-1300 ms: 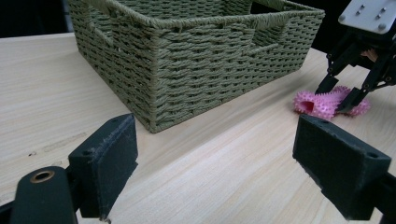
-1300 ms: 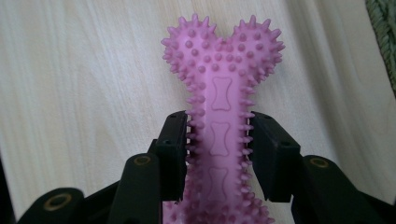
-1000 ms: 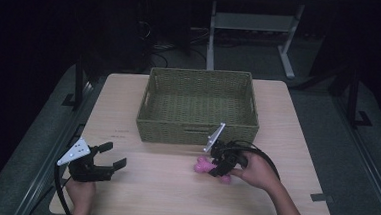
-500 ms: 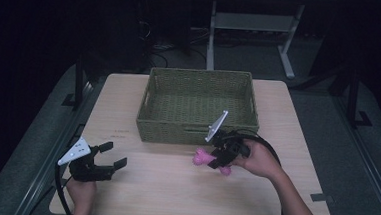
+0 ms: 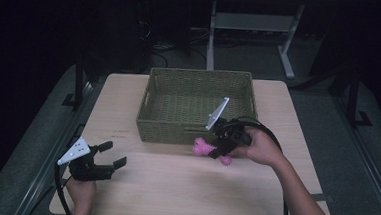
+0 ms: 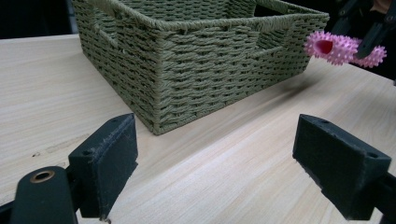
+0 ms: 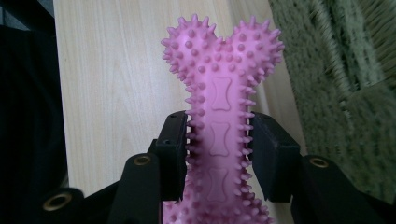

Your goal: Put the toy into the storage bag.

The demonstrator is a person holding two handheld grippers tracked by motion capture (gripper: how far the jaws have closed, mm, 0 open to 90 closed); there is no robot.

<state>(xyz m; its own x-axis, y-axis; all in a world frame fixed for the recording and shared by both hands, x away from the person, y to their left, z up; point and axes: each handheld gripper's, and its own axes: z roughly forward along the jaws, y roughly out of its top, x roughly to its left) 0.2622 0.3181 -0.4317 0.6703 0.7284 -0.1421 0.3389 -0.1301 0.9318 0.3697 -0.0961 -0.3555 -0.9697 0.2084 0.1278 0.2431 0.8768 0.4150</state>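
Note:
A pink spiky bone-shaped toy (image 7: 222,102) is clamped by its shaft between the jaws of my right gripper (image 7: 219,140). In the high view that right gripper (image 5: 222,144) holds the toy (image 5: 203,148) above the table, just in front of the green woven basket (image 5: 192,127). The left gripper view shows the toy (image 6: 343,46) in the air at the upper right. My left gripper (image 5: 110,160) rests open near the table's front left corner, nothing between its jaws, and looks toward the basket (image 6: 196,70).
The light wooden table (image 5: 173,186) has bare room in front of the basket and between the two grippers. Table edges lie close to the left hand. A desk frame (image 5: 249,21) stands on the dark floor behind.
My right gripper has lifted the pink toy off the table and carried it up and toward the basket's front wall. The left gripper has stayed put.

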